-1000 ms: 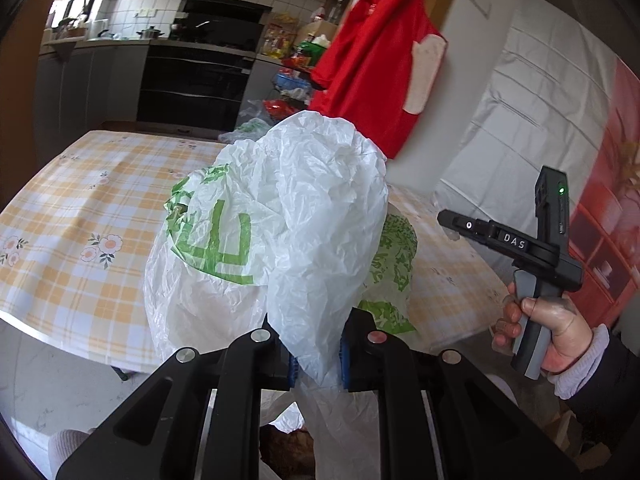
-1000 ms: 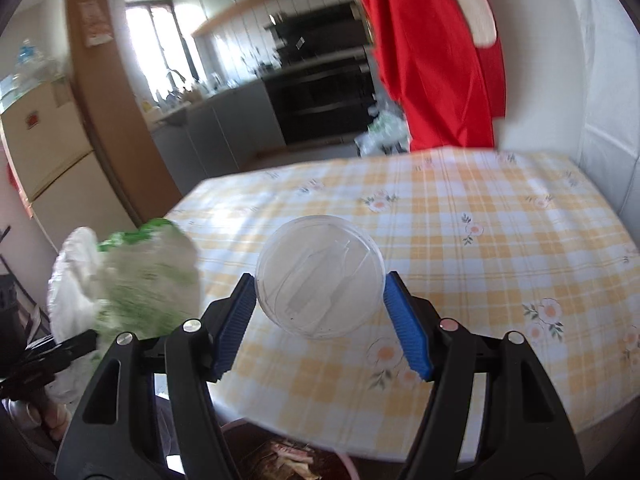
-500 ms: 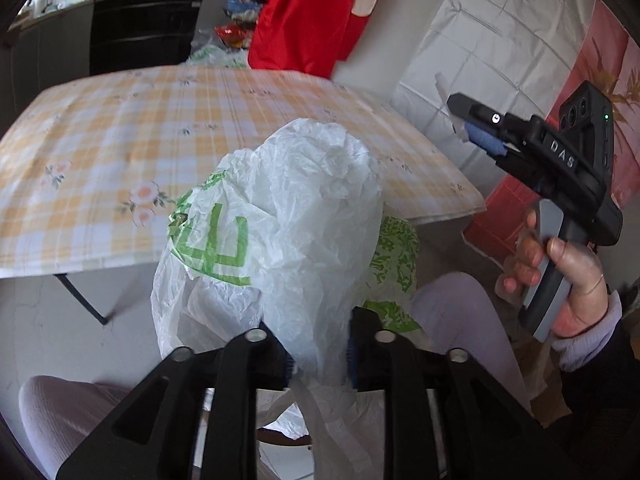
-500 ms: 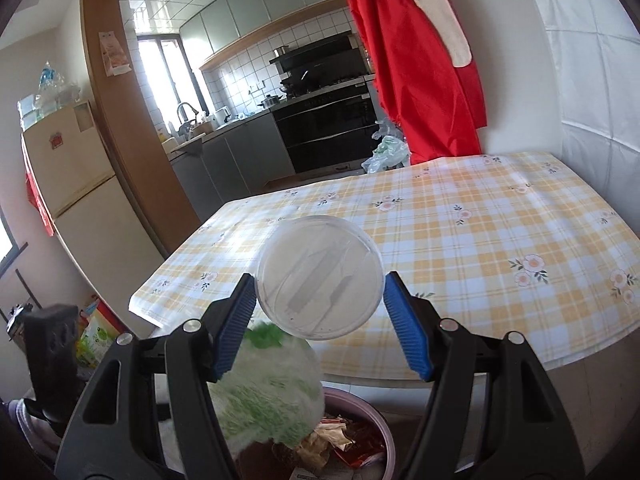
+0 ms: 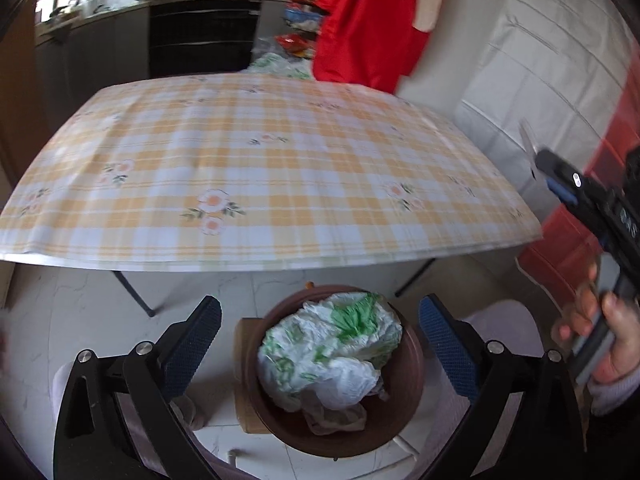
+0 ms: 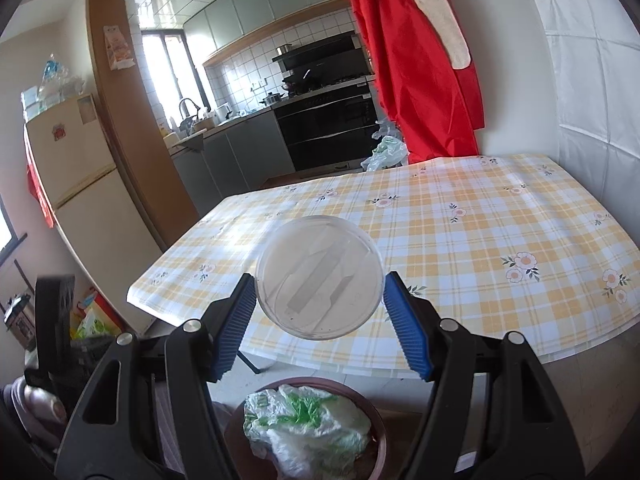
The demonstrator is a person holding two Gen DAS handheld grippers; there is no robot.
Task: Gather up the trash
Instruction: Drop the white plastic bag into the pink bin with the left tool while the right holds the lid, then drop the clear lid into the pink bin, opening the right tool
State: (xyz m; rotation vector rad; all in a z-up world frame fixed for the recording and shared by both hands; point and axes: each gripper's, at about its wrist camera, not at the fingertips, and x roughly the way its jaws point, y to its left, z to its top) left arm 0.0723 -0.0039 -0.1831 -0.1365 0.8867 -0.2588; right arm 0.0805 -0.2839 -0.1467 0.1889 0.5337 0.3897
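Observation:
A crumpled white-and-green plastic bag (image 5: 334, 348) lies in the brown round trash bin (image 5: 412, 384) on the floor, in front of the table. My left gripper (image 5: 320, 332) is open and empty, hovering above the bin. My right gripper (image 6: 320, 304) is shut on a clear round plastic container (image 6: 319, 277) and holds it above the bin (image 6: 378, 432), where the bag (image 6: 308, 428) also shows. The right gripper also shows at the right edge of the left wrist view (image 5: 560, 184).
A table with a yellow checked floral cloth (image 5: 260, 172) stands just beyond the bin; its front edge overhangs near the grippers. A red garment (image 6: 416, 64) hangs on the wall behind. A fridge (image 6: 84, 216) stands at left and kitchen counters at the back.
My left gripper has opened and let go of the plastic bag, which has dropped into the bin. The right gripper still holds the clear container and has barely moved.

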